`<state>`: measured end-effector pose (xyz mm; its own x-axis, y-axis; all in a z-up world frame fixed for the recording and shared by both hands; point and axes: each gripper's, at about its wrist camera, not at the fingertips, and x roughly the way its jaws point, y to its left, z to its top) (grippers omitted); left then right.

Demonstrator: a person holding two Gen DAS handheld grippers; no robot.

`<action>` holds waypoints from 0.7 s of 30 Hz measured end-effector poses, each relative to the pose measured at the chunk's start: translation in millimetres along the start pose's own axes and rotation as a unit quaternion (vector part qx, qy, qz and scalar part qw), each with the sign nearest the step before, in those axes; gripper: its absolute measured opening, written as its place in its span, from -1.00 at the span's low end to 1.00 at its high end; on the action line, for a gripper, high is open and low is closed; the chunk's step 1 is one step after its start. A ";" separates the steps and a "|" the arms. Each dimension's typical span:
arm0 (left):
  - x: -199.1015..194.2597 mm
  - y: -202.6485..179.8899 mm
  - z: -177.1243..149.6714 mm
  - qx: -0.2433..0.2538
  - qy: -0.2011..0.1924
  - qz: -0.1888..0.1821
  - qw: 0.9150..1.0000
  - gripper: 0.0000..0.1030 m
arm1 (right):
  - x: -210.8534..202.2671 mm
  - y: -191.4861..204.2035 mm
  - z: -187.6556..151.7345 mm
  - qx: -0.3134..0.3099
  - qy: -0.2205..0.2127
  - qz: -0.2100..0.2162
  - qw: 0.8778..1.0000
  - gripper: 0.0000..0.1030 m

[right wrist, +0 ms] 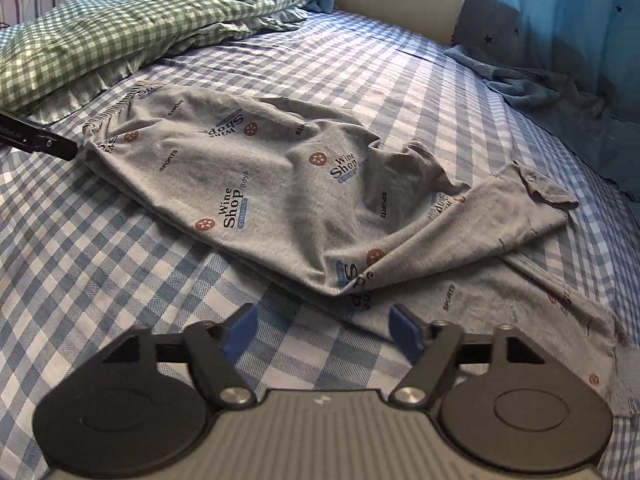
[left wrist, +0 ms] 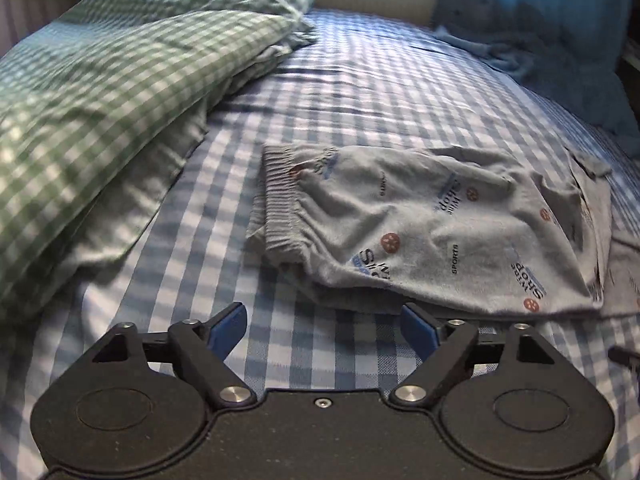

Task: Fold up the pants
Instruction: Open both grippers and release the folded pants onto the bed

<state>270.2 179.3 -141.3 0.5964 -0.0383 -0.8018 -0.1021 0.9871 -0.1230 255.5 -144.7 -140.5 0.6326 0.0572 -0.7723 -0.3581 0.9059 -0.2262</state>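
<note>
Grey printed pants (left wrist: 432,232) lie folded over on the blue checked bed sheet (left wrist: 320,92), ribbed cuffs (left wrist: 280,204) to the left in the left wrist view. My left gripper (left wrist: 322,330) stands open just in front of the pants' near edge, nothing between its blue pads. In the right wrist view the pants (right wrist: 280,184) stretch from upper left to lower right, a fold's corner (right wrist: 352,284) pointing at my right gripper (right wrist: 324,332). That gripper is open too, its right pad (right wrist: 406,332) over the lower grey layer. A black fingertip of the left gripper (right wrist: 60,146) shows at the pants' left end.
A green checked pillow and duvet (left wrist: 120,80) are heaped at the left and back of the bed. A blue cloth (right wrist: 552,92) lies crumpled at the far right under a blue curtain (right wrist: 560,20). A pale headboard (right wrist: 400,0) runs behind.
</note>
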 end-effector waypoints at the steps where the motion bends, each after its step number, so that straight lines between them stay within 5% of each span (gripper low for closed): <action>1: -3.9 1.6 -3.7 -0.026 0.001 0.007 1.000 0.83 | -4.1 1.5 -2.5 0.008 0.000 -0.004 1.000 0.88; 9: -29.1 1.7 -28.6 -0.131 -0.001 0.049 0.990 0.99 | -30.9 3.2 -14.2 0.075 0.009 -0.029 0.997 1.00; 21: -44.6 -18.4 -55.8 -0.116 0.016 0.063 0.991 0.99 | -47.8 -2.6 -32.6 0.095 0.029 -0.036 0.994 1.00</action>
<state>201.0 154.2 -135.8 0.5421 0.0741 -0.8371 -0.3567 0.9222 -0.1493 203.8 -163.5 -122.4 0.6096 -0.0304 -0.7921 -0.1733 0.9700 -0.1706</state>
